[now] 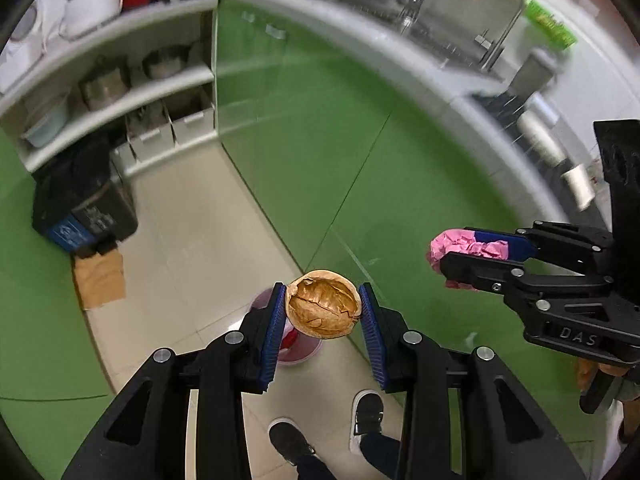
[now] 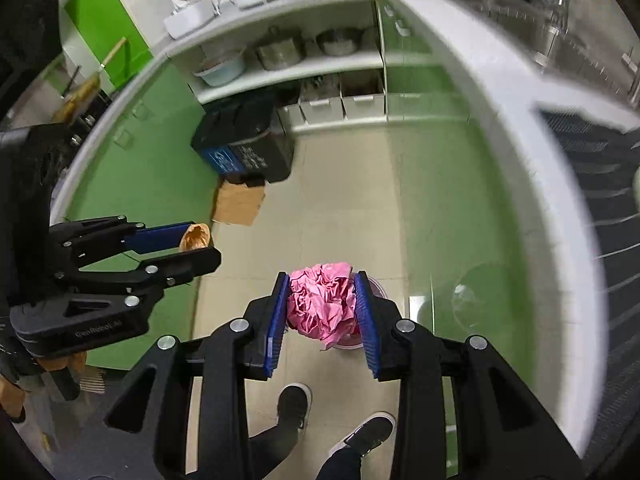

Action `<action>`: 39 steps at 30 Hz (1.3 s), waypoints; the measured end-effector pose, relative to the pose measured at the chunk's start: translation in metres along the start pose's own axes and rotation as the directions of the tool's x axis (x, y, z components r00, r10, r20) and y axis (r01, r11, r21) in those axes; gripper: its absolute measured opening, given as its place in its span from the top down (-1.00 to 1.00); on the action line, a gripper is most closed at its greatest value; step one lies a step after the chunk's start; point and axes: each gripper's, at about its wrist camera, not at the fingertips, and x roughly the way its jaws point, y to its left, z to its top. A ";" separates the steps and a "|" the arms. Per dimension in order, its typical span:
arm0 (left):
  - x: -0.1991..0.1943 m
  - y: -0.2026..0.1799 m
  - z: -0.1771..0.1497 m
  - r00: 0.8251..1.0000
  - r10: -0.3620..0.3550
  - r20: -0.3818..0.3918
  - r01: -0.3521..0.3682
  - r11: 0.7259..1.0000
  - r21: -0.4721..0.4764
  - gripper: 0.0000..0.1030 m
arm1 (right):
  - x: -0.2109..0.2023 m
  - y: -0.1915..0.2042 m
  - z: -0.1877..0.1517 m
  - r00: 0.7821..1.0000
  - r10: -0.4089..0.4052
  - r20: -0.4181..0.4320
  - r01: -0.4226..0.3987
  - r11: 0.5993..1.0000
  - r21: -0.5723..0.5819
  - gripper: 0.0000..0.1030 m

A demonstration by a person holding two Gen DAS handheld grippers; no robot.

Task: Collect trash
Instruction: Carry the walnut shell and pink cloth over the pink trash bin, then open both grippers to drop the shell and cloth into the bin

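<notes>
Carry-to-bin step: left claw (image 1: 323, 312) clamped on walnut shell (image 1: 324, 309), right claw (image 2: 322, 307) clamped on pink paper wad (image 2: 322, 304), both above the small pink bin (image 1: 298, 350) on the floor, next release over it

Walnut shell half (image 1: 323, 305): tan-brown, cracked, hollow inner side facing the camera, pinched between the blue pads of the left tool (image 1: 324, 312), held in the air above the tiled floor. Crumpled pink paper ball (image 2: 322, 305): heavily creased, one loose corner hanging down at its near side, clamped between the blue pads of the right tool (image 2: 322, 312), also in the air. Small pink bin (image 1: 298, 350) stands on the floor directly below both, mostly hidden behind them, with something red inside.
</notes>
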 end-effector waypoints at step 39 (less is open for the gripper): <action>0.110 0.096 -0.060 0.995 0.090 0.029 -0.085 0.985 -0.150 -0.88 | 0.172 -0.009 -0.033 0.995 0.047 -0.089 -0.052 0.997 -0.059 0.26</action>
